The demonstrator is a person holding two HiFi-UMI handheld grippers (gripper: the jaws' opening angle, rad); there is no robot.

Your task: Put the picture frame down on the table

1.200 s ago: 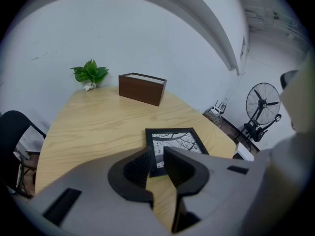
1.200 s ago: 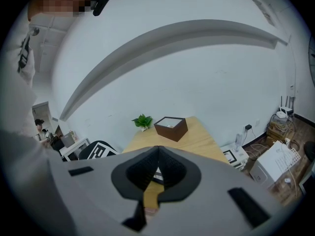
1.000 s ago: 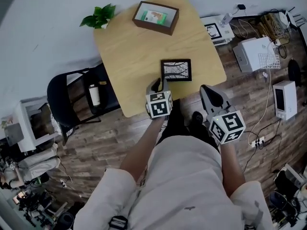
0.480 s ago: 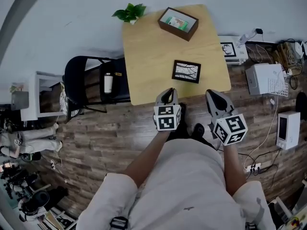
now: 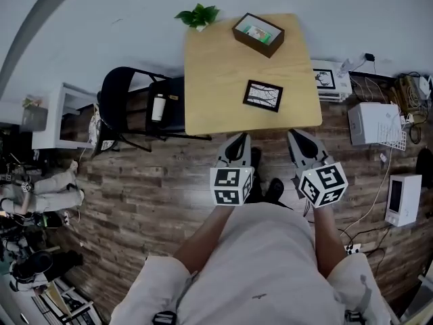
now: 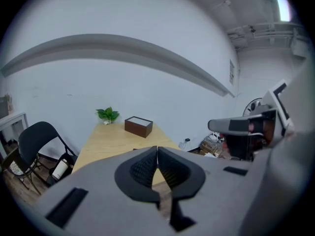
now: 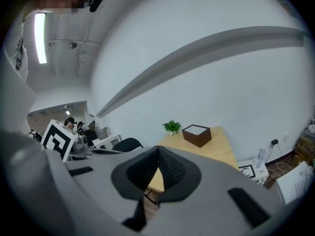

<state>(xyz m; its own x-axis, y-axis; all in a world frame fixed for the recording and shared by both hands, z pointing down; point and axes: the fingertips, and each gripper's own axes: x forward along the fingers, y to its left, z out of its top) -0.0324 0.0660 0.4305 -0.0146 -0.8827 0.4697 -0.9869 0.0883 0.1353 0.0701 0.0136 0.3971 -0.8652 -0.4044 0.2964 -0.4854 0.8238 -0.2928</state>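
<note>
- The picture frame [image 5: 263, 95] lies flat on the tabletop [image 5: 215, 80], in the half nearer to the person and a little to the right. Its dark border surrounds a pale picture that seems to show bare branches, but it is too small to be sure.
- No gripper touches the frame, and it lies well apart from the other things on the tabletop.
- A brown box [image 5: 258, 34] stands at the far right part of the tabletop, and a small green plant [image 5: 198, 15] stands at the far left corner.
- The left gripper [image 5: 238, 138] is held over the wooden floor [image 5: 155, 188], just before the near edge of the tabletop. Its fingers [image 6: 142, 168] have just been closing and now meet at the tips, with nothing between them.
- The right gripper [image 5: 295, 135] is beside it, also off the tabletop. Its fingers [image 7: 172, 171] are together too and hold nothing.
- A black chair [image 5: 125, 107] stands left of the table, with a bottle [image 5: 157, 107] on it.
</note>
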